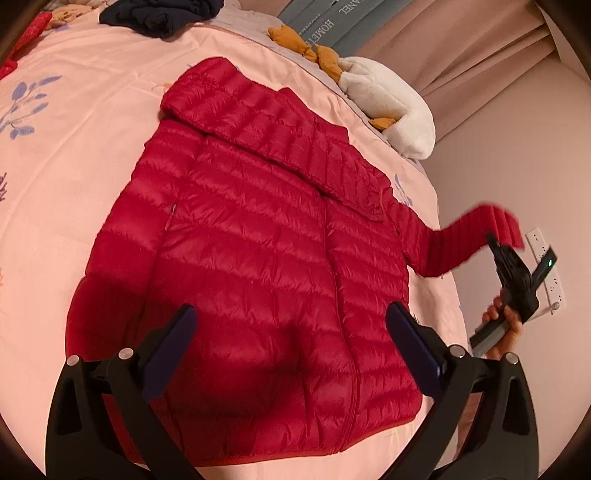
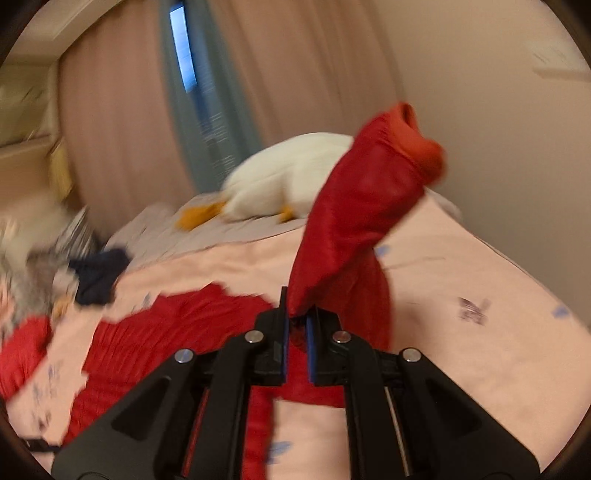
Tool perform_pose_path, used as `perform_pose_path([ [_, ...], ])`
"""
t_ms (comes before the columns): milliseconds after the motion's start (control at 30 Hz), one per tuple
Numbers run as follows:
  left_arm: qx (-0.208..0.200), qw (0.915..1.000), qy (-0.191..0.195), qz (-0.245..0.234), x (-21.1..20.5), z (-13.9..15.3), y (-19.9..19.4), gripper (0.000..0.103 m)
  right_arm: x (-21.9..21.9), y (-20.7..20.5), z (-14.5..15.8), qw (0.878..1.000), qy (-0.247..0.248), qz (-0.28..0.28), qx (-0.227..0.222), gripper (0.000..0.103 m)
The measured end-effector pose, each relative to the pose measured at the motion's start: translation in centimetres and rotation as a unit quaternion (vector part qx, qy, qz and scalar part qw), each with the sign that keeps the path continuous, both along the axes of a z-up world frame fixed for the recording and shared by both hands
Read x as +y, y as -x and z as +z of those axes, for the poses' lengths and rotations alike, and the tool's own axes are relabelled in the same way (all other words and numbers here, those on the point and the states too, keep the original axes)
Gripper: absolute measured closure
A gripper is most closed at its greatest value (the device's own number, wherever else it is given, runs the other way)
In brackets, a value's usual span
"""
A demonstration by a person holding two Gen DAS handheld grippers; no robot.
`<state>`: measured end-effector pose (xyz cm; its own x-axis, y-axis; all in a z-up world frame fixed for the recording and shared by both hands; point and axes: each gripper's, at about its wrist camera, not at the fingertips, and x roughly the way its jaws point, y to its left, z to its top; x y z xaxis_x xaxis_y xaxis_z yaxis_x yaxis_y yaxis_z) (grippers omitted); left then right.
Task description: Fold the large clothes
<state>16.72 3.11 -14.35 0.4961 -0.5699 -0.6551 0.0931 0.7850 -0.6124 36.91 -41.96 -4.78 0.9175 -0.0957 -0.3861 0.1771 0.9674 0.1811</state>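
A red quilted puffer jacket (image 1: 258, 236) lies flat, front up and zipped, on the pink bed cover (image 1: 92, 122). My left gripper (image 1: 291, 325) is open and empty, hovering above the jacket's lower part. My right gripper (image 2: 297, 321) is shut on the jacket's right sleeve (image 2: 354, 218) and holds it up off the bed, cuff (image 2: 417, 136) uppermost. The left wrist view shows that sleeve (image 1: 469, 240) lifted past the bed's right edge by the right gripper (image 1: 493, 242). The jacket body (image 2: 177, 332) lies to the left in the blurred right wrist view.
A white plush duck (image 1: 388, 99) with orange feet lies at the head of the bed. Dark navy clothing (image 1: 162, 14) sits at the far side. Another red item (image 1: 22, 40) lies at the far left. A wall with a power socket (image 1: 546, 266) stands to the right.
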Motion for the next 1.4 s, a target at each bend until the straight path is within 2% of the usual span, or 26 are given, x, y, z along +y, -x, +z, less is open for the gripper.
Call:
perform_pose_path([
  [100, 0.003, 0.9998, 0.021, -0.002, 0.4, -0.1, -0.2, 0.001, 5.8, -0.8, -0.6, 0.997, 0.051, 0.054, 0.017, 0.094],
  [200, 0.004, 0.9990, 0.045, -0.003, 0.6, -0.2, -0.6, 0.001, 10.6, -1.4, -2.4, 0.990, 0.089, 0.102, 0.041, 0.087],
  [300, 0.006, 0.9986, 0.052, -0.003, 0.4, -0.3, -1.5, 0.001, 14.8, -2.2, -5.3, 0.979, 0.116, 0.151, 0.077, 0.072],
  [367, 0.015, 0.9978, 0.064, -0.013, 0.0, -0.7, -2.4, 0.001, 17.0, -2.8, -7.8, 0.968, 0.137, 0.172, 0.118, 0.054],
  [433, 0.024, 0.9965, 0.078, -0.022, -0.5, -1.0, -3.4, 0.001, 17.8, -3.1, -9.7, 0.961, 0.144, 0.185, 0.147, 0.048],
  [467, 0.029, 0.9958, 0.084, -0.024, -0.8, -1.1, -3.9, 0.001, 18.0, -2.8, -10.2, 0.959, 0.143, 0.191, 0.153, 0.041],
  [533, 0.035, 0.9944, 0.095, -0.030, -1.3, -1.4, -4.6, 0.001, 18.2, -1.3, -10.3, 0.960, 0.141, 0.189, 0.152, 0.036],
  [633, 0.039, 0.9918, 0.114, -0.041, -2.4, -1.6, -5.9, 0.001, 17.2, 0.4, -9.5, 0.966, 0.120, 0.189, 0.133, 0.031],
  [733, 0.048, 0.9853, 0.156, -0.051, -3.8, -2.0, -7.9, 0.001, 15.1, 2.5, -8.0, 0.974, 0.080, 0.179, 0.112, 0.029],
  [833, 0.054, 0.9790, 0.187, -0.062, -5.8, -2.3, -10.3, 0.001, 13.0, 4.7, -7.6, 0.980, 0.024, 0.174, 0.089, 0.028],
  [967, 0.059, 0.9748, 0.206, -0.062, -8.5, -3.1, -13.3, 0.001, 11.3, 6.4, -8.0, 0.983, -0.042, 0.167, 0.065, 0.028],
  [1067, 0.065, 0.9739, 0.210, -0.058, -10.1, -3.9, -14.8, 0.001, 10.6, 6.9, -8.6, 0.981, -0.076, 0.169, 0.050, 0.028],
  [1233, 0.070, 0.9803, 0.182, -0.030, -11.7, -5.1, -17.0, 0.001, 9.9, 7.4, -9.1, 0.978, -0.105, 0.176, 0.031, 0.028],
  [1367, 0.057, 0.9838, 0.169, -0.011, -12.0, -5.0, -17.9, 0.001, 8.8, 7.7, -9.7, 0.974, -0.137, 0.179, 0.012, 0.028],
  [1400, 0.054, 0.9845, 0.167, -0.003, -11.9, -4.9, -17.9, 0.004, 8.6, 7.8, -9.9, 0.973, -0.143, 0.179, 0.010, 0.028],
])
